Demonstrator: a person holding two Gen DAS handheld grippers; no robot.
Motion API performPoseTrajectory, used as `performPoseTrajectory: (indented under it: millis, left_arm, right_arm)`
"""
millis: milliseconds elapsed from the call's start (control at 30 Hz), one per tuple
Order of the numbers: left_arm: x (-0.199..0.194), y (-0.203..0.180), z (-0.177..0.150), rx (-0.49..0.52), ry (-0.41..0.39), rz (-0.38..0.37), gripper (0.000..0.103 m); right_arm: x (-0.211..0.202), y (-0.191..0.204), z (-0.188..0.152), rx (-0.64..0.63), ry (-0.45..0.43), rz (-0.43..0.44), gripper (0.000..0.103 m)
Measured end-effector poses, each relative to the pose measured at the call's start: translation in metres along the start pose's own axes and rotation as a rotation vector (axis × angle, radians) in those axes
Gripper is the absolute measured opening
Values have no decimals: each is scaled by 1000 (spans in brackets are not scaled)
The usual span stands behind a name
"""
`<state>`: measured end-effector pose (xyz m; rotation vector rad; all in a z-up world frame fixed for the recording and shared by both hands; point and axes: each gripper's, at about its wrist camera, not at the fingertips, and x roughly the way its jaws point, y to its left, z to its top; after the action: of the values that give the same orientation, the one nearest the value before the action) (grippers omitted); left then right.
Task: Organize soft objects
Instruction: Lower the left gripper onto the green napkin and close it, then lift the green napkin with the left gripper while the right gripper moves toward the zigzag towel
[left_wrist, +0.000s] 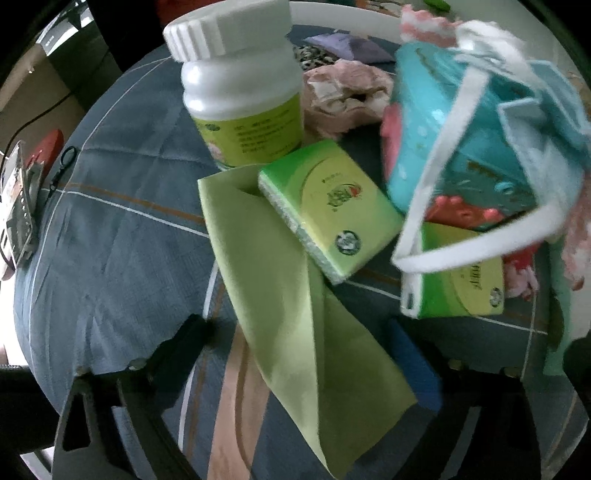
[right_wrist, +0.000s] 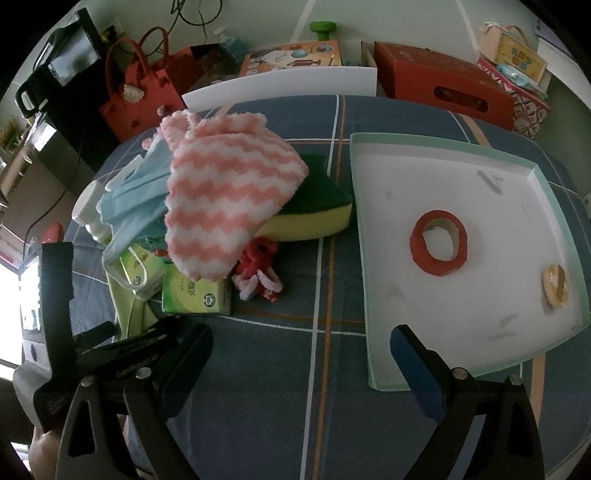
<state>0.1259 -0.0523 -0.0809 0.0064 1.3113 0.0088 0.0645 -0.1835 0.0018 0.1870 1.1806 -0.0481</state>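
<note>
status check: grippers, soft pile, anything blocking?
Both hand-held grippers, left and right, open, empty. Soft pile untouched; green cloth under left. White bottle crowds pile.

Little legible print. Green tissue pack (left_wrist: 328, 206): red script logo and round white emblem, characters unreadable. Second tissue pack (left_wrist: 465, 291): slanted cursive word, blurred. White bottle (left_wrist: 240, 92): green label, small text lines too fine to read.
</note>
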Motion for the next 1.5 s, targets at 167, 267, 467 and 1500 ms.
performPoseTrajectory:
  millis: [167, 267, 467, 1500]
  left_arm:
    - [-10, -8, 2, 26, -32, -28, 58]
    - [-15, -5, 0, 10, -36, -49, 45]
    - [-23, 11, 2, -47, -46, -105, 17]
    - [-113, 102, -19, -185, -253, -198, 10]
  right_arm:
    - [0, 0, 1, -1, 2, 0, 98]
    - [-1, 0, 2, 3, 1, 1, 98]
    - [1, -1, 2, 14, 0, 1, 98]
    - [-31, 1, 22, -1, -186, 39, 98]
